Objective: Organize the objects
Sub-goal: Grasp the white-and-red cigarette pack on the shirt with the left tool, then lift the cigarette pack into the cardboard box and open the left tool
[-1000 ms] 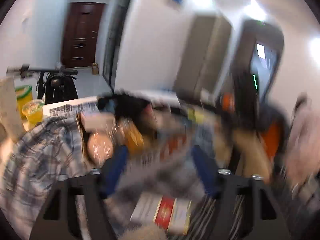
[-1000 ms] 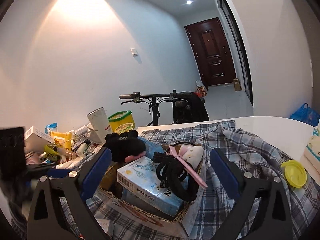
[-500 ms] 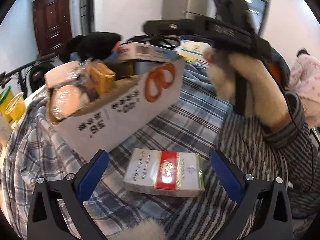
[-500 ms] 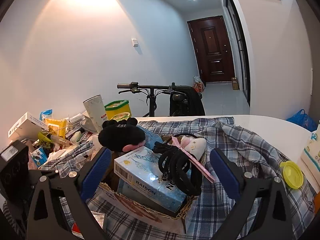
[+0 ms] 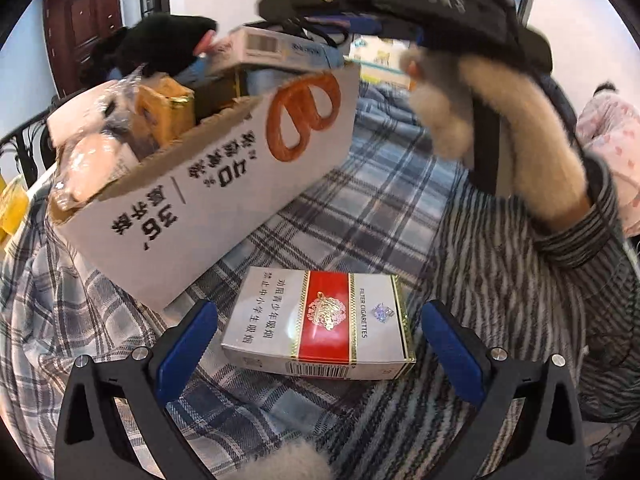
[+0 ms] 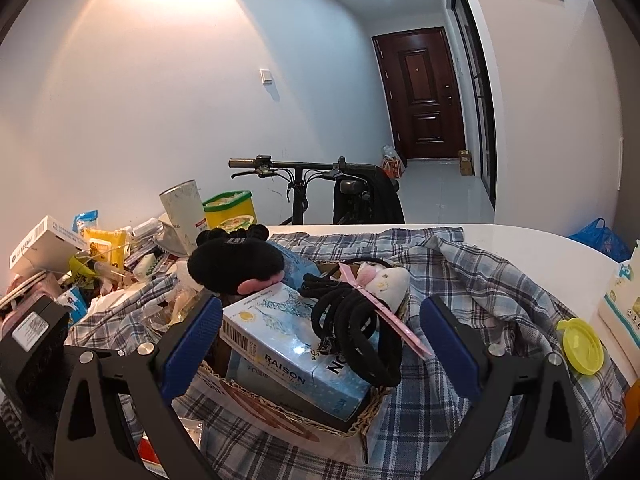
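Note:
A red and white cigarette carton [image 5: 320, 322] lies flat on the plaid cloth [image 5: 360, 216]. My left gripper [image 5: 320, 344] is open and straddles it, one blue pad on each side, not touching. Behind it stands a white cardboard box [image 5: 208, 196] stuffed with snacks and a black plush toy [image 5: 160, 44]. My right gripper [image 6: 320, 344] is open and hovers over the same box [image 6: 288, 432], above a blue RAISON box [image 6: 288, 344], black hair bands [image 6: 356, 328] and the black plush [image 6: 236, 260].
A yellow lid [image 6: 582, 346] and a white carton [image 6: 622, 304] lie right of the box. A heap of packets, a tin [image 6: 186, 208] and a yellow-green tub [image 6: 230, 212] sits at the left. A bicycle [image 6: 304, 184] stands behind the table. The person's sleeved arm [image 5: 540, 260] crosses the left wrist view.
My left gripper swung down and closer to the cigarette carton, which now sits between its pads. My right gripper lowered slightly over the box and stays open.

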A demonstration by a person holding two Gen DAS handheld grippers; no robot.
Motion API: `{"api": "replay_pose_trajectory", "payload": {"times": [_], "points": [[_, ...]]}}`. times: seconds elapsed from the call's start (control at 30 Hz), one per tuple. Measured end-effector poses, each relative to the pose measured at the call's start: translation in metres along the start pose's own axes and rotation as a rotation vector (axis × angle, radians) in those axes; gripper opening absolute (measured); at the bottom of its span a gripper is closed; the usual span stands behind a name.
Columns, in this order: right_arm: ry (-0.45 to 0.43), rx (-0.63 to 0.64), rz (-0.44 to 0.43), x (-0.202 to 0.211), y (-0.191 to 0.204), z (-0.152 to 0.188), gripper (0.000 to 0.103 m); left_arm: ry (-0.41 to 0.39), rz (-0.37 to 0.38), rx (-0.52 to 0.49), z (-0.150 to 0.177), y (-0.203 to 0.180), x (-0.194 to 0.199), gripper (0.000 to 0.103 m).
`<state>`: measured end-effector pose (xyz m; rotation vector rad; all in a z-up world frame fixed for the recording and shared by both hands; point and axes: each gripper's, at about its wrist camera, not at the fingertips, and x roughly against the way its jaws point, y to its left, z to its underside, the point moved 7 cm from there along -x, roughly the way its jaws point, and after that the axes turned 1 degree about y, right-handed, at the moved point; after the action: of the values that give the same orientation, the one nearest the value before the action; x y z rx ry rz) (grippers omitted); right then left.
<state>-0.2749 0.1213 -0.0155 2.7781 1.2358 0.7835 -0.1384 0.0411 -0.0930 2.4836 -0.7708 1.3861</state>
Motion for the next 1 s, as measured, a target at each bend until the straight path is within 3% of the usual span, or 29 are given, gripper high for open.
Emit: {"api": "replay_pose_trajectory", "payload": {"times": [0.2,0.23,0.27,0.4,0.5,0.6,0.73,0.83,1.0], "points": [[0.006,0.015,0.01,-0.001,0.001,0.002,0.099,0.034,-0.044,-0.025,0.003,-0.007,-0.008,0.102],[0.007,0.016,0.011,-0.001,0.001,0.002,0.099,0.035,-0.049,-0.024,0.004,-0.007,-0.009,0.094],[0.006,0.017,0.013,0.0,0.001,0.002,0.099,0.041,-0.054,-0.023,0.004,-0.006,-0.01,0.093],[-0.003,0.012,0.018,0.001,0.0,0.0,0.099,0.001,-0.072,-0.045,0.003,-0.013,-0.003,0.093],[-0.028,-0.004,0.032,0.006,-0.005,-0.004,0.099,-0.083,-0.046,-0.066,-0.002,-0.023,0.016,0.093],[-0.074,-0.045,0.049,0.016,-0.015,-0.009,0.099,-0.211,0.027,-0.072,-0.011,-0.034,0.047,0.093],[-0.124,-0.108,0.082,0.028,-0.031,-0.012,0.099,-0.44,0.11,-0.01,-0.027,-0.021,0.103,0.093],[-0.146,-0.143,0.088,0.033,-0.038,-0.014,0.099,-0.575,0.015,0.136,-0.037,0.017,0.135,0.093],[-0.155,-0.157,0.096,0.036,-0.043,-0.016,0.099,-0.653,-0.098,0.357,-0.07,0.063,0.142,0.093]]}}
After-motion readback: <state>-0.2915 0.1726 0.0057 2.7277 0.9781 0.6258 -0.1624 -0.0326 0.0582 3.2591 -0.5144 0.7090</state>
